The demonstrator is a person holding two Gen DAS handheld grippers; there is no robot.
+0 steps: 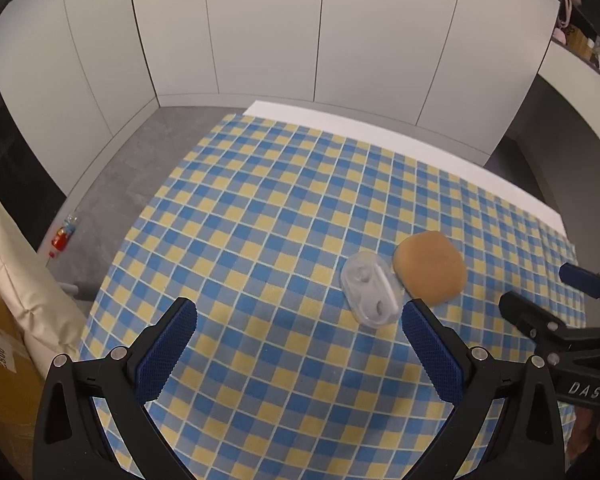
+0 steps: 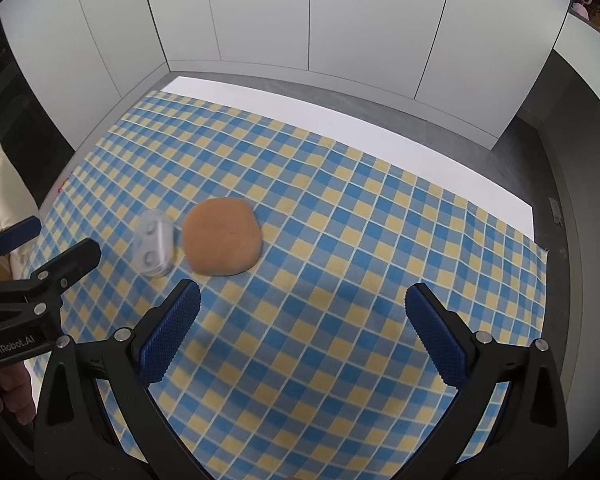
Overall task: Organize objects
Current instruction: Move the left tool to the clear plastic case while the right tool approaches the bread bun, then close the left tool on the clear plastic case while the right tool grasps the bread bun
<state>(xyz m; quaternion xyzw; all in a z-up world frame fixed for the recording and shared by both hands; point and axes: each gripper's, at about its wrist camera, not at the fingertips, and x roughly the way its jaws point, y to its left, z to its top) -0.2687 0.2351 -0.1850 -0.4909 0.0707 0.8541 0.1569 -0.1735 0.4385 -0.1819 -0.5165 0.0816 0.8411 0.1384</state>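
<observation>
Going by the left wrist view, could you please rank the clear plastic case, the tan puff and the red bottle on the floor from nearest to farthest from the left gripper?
From the left gripper:
1. Clear plastic case, just ahead by the right finger.
2. Tan puff, beside the case, farther right.
3. Red bottle, far left on the floor, off the table.

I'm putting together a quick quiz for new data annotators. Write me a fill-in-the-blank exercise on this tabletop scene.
1. The tan puff lies on a checkered cloth of blue and ____ squares.
2. The clear plastic case lies to the ____ of the puff in both views.
3. The left gripper and the right gripper both have their jaws ____, holding nothing.
4. The number of loose items on the cloth is ____.

Missing words: yellow; left; open; two
</observation>
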